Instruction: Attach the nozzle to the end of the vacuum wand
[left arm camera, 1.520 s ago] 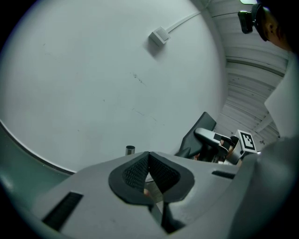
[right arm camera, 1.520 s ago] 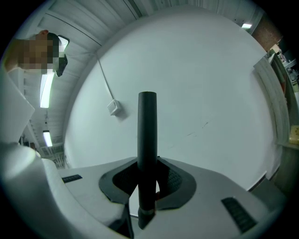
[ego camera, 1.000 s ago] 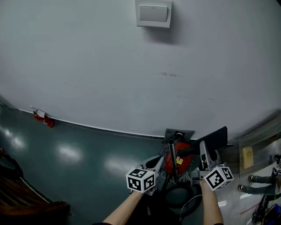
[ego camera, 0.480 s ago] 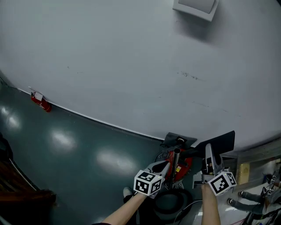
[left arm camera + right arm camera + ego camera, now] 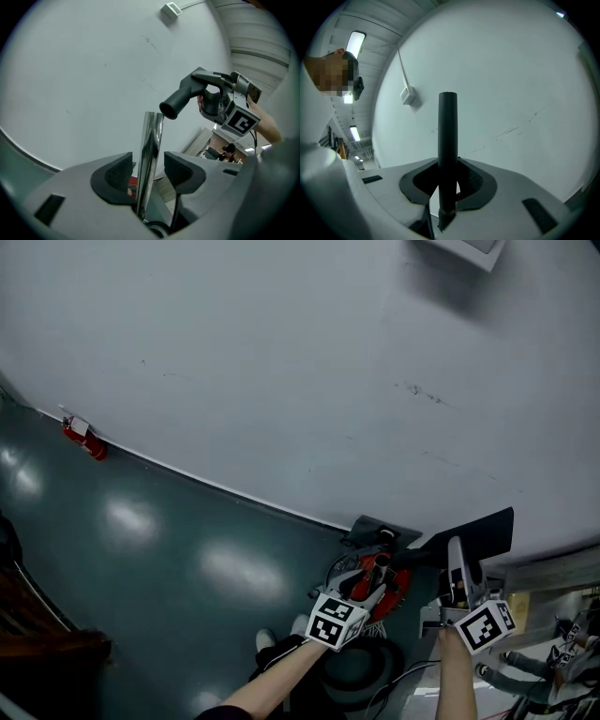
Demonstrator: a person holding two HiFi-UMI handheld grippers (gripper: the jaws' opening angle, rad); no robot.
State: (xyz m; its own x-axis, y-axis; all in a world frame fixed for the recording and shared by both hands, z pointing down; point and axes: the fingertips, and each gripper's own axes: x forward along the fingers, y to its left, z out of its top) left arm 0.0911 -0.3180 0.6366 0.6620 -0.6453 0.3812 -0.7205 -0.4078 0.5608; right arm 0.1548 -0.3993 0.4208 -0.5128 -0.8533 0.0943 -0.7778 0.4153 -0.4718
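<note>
Clamping the black nozzle [image 5: 447,136], the right tool [image 5: 448,172] hangs near the wand [image 5: 151,154].

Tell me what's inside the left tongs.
The chrome vacuum wand stands upright between the left tongs, whose jaws have just been opening; the pads look clear of it. Its lower end is hidden behind the tongs' body.

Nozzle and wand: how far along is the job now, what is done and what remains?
Done: the right gripper is shut on the black nozzle and holds it near the chrome wand. In hand: the left gripper has just been opening its jaws; the wand stands between them, ungripped. Left: the nozzle's open end is apart from the wand tip and must be pushed on.
</note>
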